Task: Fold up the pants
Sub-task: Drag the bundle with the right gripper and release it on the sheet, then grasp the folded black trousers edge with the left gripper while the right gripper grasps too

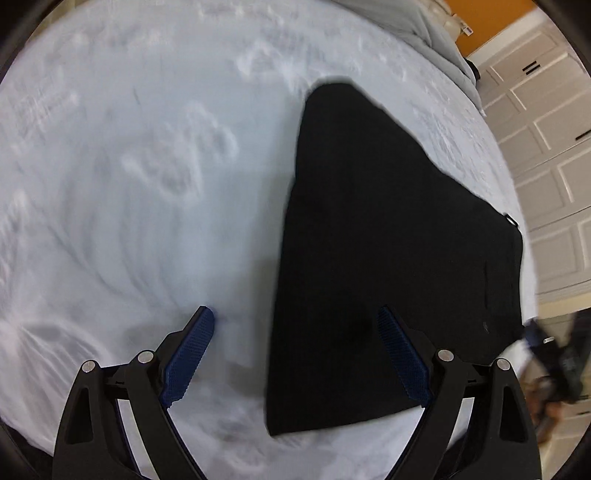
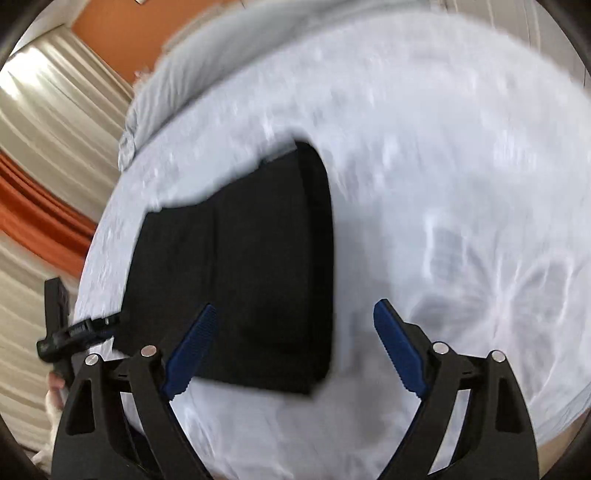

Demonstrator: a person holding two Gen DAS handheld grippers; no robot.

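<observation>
Black pants lie folded flat on a white patterned bedspread. In the left wrist view they fill the right half, and my left gripper is open and empty above their near left edge. In the right wrist view the pants lie left of centre. My right gripper is open and empty above their near right edge. The other gripper shows at the far left edge of the right wrist view.
A grey pillow or blanket lies at the head of the bed. White panelled closet doors stand past the bed's right edge. Beige and orange curtains hang to the left. Both views are motion-blurred.
</observation>
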